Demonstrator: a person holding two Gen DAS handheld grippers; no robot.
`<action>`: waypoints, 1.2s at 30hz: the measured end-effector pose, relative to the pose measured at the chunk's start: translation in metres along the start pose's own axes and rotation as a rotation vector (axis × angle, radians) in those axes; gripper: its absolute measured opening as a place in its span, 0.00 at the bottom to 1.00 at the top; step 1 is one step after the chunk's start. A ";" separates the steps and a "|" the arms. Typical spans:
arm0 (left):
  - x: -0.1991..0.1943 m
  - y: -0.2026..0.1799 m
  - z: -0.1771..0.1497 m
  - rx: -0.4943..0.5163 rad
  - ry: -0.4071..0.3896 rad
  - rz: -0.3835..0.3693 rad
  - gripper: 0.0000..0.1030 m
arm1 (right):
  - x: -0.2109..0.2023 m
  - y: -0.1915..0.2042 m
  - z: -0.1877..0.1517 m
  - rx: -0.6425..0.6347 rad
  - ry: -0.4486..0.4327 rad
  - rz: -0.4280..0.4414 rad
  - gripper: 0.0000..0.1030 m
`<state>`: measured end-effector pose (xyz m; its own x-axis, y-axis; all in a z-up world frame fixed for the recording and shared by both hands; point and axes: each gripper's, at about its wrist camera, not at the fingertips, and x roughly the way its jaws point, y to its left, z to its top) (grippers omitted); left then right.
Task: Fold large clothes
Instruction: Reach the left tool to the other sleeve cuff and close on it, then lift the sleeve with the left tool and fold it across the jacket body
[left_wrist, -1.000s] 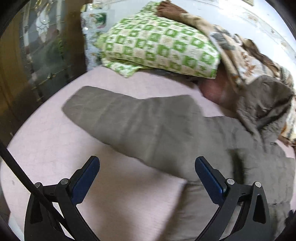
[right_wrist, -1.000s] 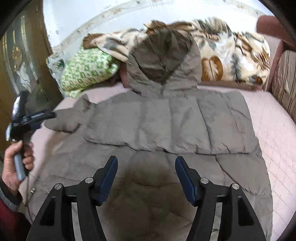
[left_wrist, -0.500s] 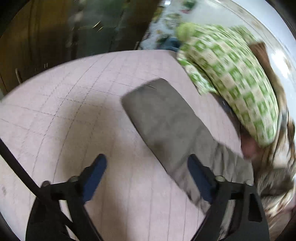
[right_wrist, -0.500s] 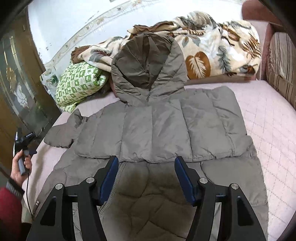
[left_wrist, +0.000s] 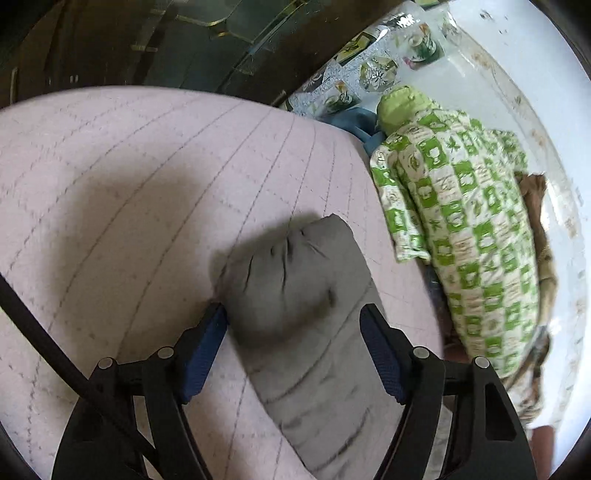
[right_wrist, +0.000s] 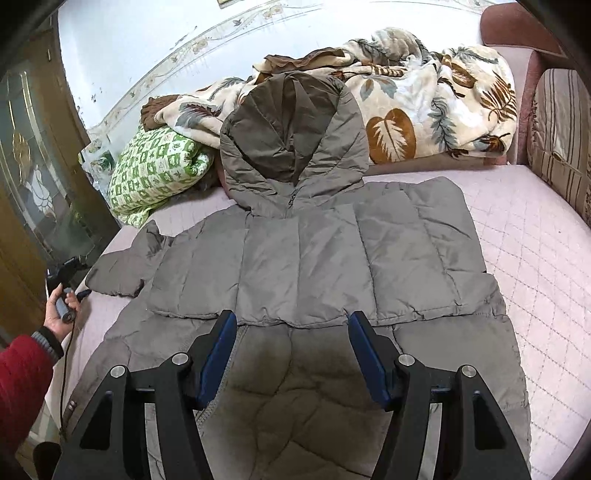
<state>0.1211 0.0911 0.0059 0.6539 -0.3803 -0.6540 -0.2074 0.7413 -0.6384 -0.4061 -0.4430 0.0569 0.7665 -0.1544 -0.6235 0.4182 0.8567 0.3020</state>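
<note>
Pink bed (right_wrist: 535, 266) carries coat (right_wrist: 303, 258); left gripper (left_wrist: 293, 326) fingers closing around sleeve (left_wrist: 295, 284) cuff for fold, right gripper (right_wrist: 288, 345) open, empty, waiting.

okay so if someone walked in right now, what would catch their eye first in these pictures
A big grey hooded puffer jacket spread across the pink quilted bed. Behind it, a leaf-print blanket and a green checked pillow. The left gripper, its jaws just closing, straddles the jacket's sleeve cuff.
</note>
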 end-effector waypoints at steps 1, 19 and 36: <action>0.002 -0.004 -0.001 0.025 -0.008 0.043 0.33 | 0.000 0.000 0.000 -0.003 -0.001 -0.005 0.66; -0.124 -0.136 -0.035 0.306 -0.052 -0.153 0.15 | -0.039 -0.033 0.019 0.140 -0.132 0.005 0.66; -0.284 -0.356 -0.232 0.757 -0.033 -0.400 0.15 | -0.104 -0.101 0.021 0.276 -0.257 0.015 0.66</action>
<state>-0.1599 -0.1930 0.3245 0.5975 -0.6847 -0.4174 0.5775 0.7286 -0.3683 -0.5175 -0.5242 0.1062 0.8560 -0.2914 -0.4270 0.4950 0.7002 0.5145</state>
